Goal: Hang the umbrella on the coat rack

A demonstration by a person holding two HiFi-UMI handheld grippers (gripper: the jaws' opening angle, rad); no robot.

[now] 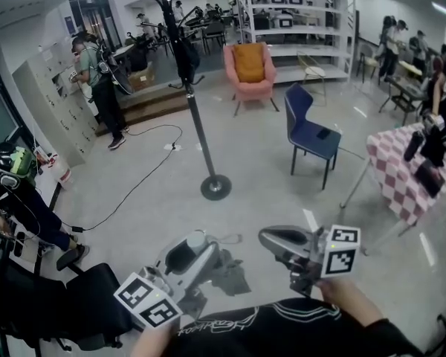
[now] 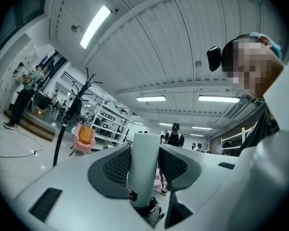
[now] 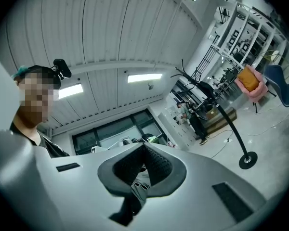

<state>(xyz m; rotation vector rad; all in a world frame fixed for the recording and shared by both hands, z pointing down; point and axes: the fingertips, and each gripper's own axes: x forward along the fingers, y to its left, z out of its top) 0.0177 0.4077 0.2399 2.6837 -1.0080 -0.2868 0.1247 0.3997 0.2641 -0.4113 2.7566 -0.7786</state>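
Landmark: coat rack (image 1: 215, 187), a black pole on a round base, standing on the grey floor. I place everything below relative to it.
Rack, load: a dark item (image 1: 186, 56) hangs high on the pole, under the hooks.
Umbrella (image 1: 229, 277): folded, dark canopy, on my near side of the rack and well apart from its base. It is carried between my two grippers and is not on a hook.
Umbrella handle (image 2: 144, 153): a pale cylinder, upright between the left pads, with the bunched dark canopy showing just below it.
Left gripper (image 1: 195, 250): jaws stand wide and clamp the handle on both sides. It is nearer to me than the rack and a little left of the base.
Right gripper (image 3: 143, 165): jaws closed right together. A scrap of greyish cloth shows in the gap under the pads, but I cannot tell whether it is nipped. It is nearer to me than the rack and right of the base, just beside the umbrella.
Pink armchair (image 1: 249, 69): holds an orange cushion, beyond the rack and to its right.
Blue chair (image 1: 308, 129): right of the rack's base, apart from it.
Checked table (image 1: 401, 177): far right of the rack.
Cable (image 1: 134, 192): lies on the floor left of the base.
Person (image 1: 97, 80): stands by lockers, beyond the rack and to its left.
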